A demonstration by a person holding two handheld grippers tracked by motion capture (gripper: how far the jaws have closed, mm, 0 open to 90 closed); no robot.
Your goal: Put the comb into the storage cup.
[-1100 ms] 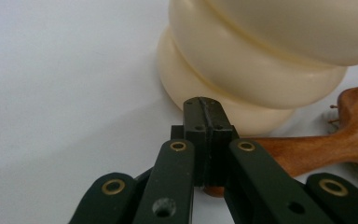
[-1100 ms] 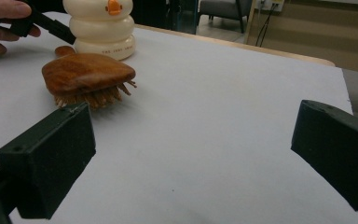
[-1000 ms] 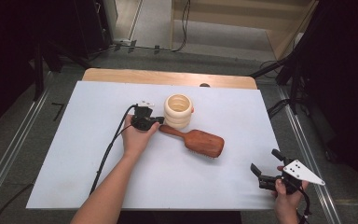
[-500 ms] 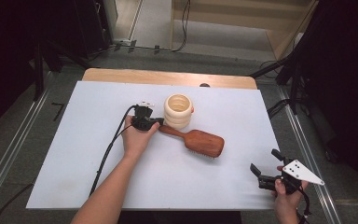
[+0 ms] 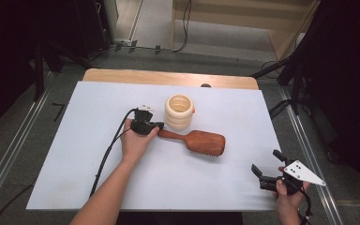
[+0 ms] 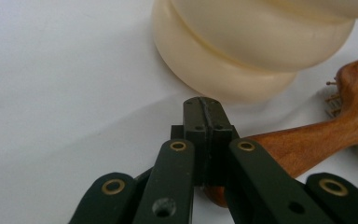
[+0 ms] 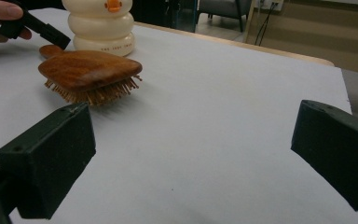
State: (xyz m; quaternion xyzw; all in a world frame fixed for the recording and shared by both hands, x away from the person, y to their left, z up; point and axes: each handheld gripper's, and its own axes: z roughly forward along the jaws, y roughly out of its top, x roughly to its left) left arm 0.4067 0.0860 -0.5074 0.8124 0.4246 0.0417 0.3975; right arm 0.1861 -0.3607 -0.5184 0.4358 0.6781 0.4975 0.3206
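Note:
A wooden hairbrush point(image 5: 206, 142) lies bristles down on the white table sheet, its handle pointing left toward a cream ribbed cup point(image 5: 179, 111) with a small orange mark. My left gripper point(image 5: 157, 126) rests at the end of the handle, just left of the cup. In the left gripper view its pads point(image 6: 206, 109) meet with nothing between them, and the brush handle point(image 6: 307, 142) lies just below and behind them, with the cup point(image 6: 242, 51) ahead. My right gripper point(image 5: 266, 161) is held near the table's front right corner, open and empty. In the right gripper view its jaws point(image 7: 191, 154) stand wide apart, facing the brush point(image 7: 91, 70).
The white sheet point(image 5: 75, 154) covers a wooden table whose far edge point(image 5: 168, 77) shows bare. Metal rails run along both sides on the floor. The left gripper's cable point(image 5: 108, 154) trails back along the forearm.

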